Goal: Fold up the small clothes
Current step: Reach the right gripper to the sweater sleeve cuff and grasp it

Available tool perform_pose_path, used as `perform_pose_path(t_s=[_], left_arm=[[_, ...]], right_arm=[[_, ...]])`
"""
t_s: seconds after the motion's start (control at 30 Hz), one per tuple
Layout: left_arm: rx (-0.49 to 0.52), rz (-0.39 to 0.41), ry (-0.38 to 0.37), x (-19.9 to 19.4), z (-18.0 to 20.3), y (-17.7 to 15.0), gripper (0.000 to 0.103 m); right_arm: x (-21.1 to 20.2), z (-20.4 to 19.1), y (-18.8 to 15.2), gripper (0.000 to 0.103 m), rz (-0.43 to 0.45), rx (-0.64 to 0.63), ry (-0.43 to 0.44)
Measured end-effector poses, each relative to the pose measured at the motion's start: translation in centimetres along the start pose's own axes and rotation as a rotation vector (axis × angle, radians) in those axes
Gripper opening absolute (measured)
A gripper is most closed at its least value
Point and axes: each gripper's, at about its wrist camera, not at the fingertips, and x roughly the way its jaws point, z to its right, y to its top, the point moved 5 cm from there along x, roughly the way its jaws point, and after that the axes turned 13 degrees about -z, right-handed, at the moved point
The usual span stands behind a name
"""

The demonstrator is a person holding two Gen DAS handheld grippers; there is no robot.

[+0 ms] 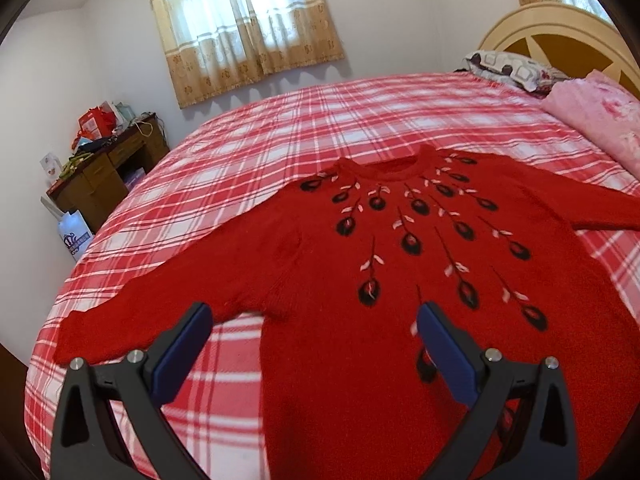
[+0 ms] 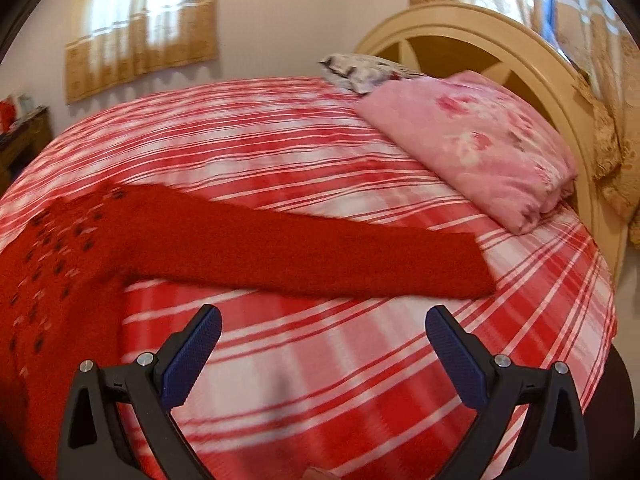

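Note:
A red knit sweater (image 1: 400, 264) with black and pink flower embroidery lies flat, front up, on the red-and-white plaid bed (image 1: 280, 128), both sleeves spread out. My left gripper (image 1: 314, 316) is open and empty, above the sweater's lower left side near the left sleeve (image 1: 160, 304). In the right wrist view the sweater's body (image 2: 60, 248) is at the left and its right sleeve (image 2: 320, 256) stretches right. My right gripper (image 2: 323, 318) is open and empty, above the bedcover just in front of that sleeve.
A folded pink floral blanket (image 2: 472, 144) and a patterned pillow (image 1: 508, 66) lie by the cream headboard (image 2: 500, 40). A cluttered wooden desk (image 1: 104, 168) and a white bag (image 1: 74, 236) stand left of the bed. The bed's edge drops off at right (image 2: 604, 320).

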Motion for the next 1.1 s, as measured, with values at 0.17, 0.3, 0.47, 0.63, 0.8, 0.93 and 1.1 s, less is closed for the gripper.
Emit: perform_pose_path(t_s=[0.17,0.3,0.47,0.63,0.8,0.93,1.1], left_arm=[[0.015,-0.019,0.017,2.5,0.4,0.8,0.103],[0.000,-0.056,0.026,4.5,0.0,1.3,0.103],[-0.037,-0.075,0.044,6.0,-1.1,1.4,0.103],[-0.066,-0.101,0.041,7.2,-2.1,1.2,0.103],[-0.086,-0.103,0.023,7.1,-2.1,1.3,0.103],[-0.100,-0.095,0.008,6.8,-2.6,1.2,0.103],[-0.138,-0.080,0.000,6.4,-4.7,1.2,0.103]], right_arm=[[3.0,5.1,2.5,0.102,-0.045,0.116,-0.014],[5.4,9.7,3.9,0.102,-0.093,0.220,-0.012],[7.5,12.5,4.0,0.100,-0.157,0.300,0.030],[9.7,12.1,3.3,0.075,-0.234,0.281,0.055],[10.0,11.8,3.7,0.049,-0.228,0.261,0.041],[10.0,11.8,4.2,0.019,-0.228,0.275,0.115],[8.1,10.6,5.5,0.017,-0.162,0.257,0.112]])
